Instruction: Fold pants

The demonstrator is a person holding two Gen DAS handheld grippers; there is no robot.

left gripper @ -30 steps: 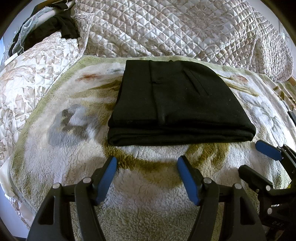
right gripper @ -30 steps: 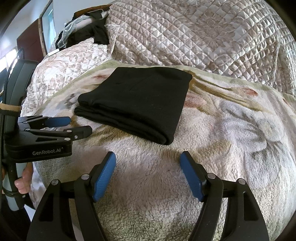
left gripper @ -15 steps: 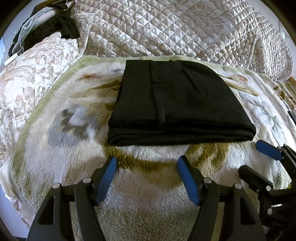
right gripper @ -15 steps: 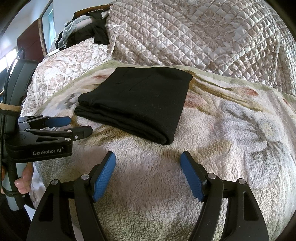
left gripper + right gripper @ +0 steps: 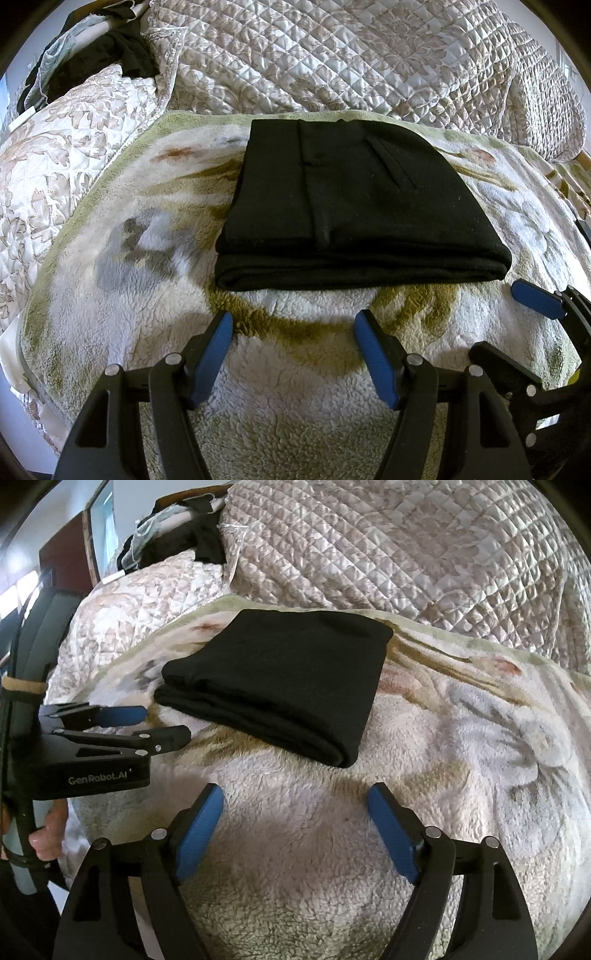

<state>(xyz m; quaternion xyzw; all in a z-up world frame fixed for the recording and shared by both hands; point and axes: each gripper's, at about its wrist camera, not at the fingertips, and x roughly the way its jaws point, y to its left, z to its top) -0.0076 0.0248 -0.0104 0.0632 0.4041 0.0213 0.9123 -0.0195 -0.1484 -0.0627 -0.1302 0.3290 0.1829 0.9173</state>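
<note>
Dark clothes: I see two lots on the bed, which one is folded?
The black pants on the fleecy blanket, a flat layered rectangle before both open claws. The dark clothes at the far-left corner lie crumpled.

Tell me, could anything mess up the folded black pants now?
Maybe. The pants lie folded in layers on a fluffy blanket, and both grippers, left and right, are open and close by. A finger could snag the near edge and pull the layers apart. The soft, bumpy blanket might also let the stack sag if it gets nudged.
</note>
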